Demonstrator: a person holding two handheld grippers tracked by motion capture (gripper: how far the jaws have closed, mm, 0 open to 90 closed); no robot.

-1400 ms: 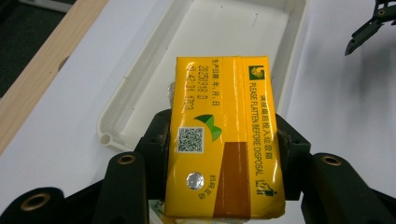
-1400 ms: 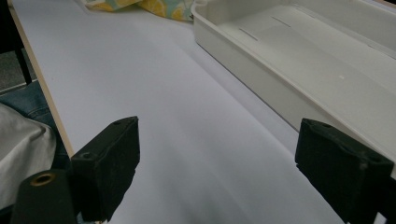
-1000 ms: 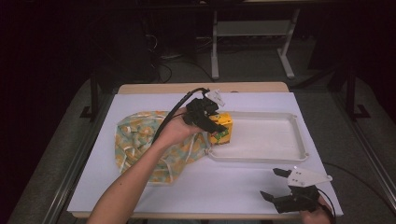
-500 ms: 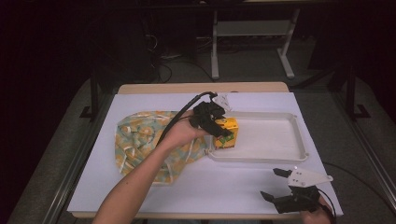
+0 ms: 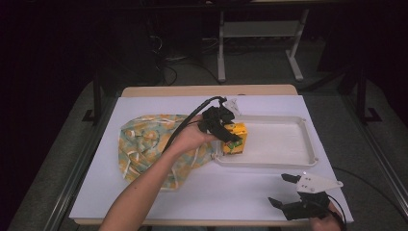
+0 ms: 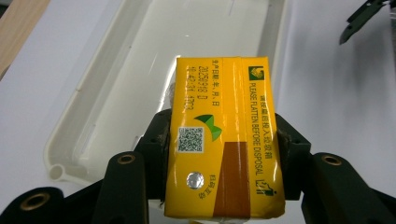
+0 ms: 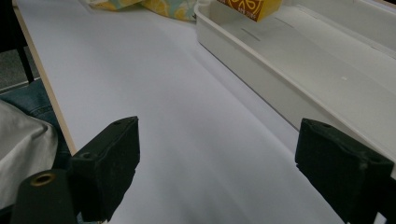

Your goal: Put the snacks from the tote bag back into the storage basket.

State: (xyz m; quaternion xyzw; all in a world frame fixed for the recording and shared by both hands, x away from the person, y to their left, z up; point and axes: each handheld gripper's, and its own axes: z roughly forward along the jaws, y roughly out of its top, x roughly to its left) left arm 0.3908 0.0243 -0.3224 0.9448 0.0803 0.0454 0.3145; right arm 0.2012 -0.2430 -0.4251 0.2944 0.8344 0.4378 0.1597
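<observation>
White table (image 5: 144,202); left hand-held gripper (image 6: 219,154) clamps carton (image 6: 223,135) reading "PLEASE FLATTEN BEFORE DISPOSAL"; right (image 7: 219,163) agape.

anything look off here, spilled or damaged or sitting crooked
Nothing stands out. The yellow drink carton looks intact, clamped between the left gripper jaws over the left end of the white plastic tray. The patterned yellow-green cloth bag lies rumpled beside the tray, with no spill visible. The right gripper is open near the table's edge.
</observation>
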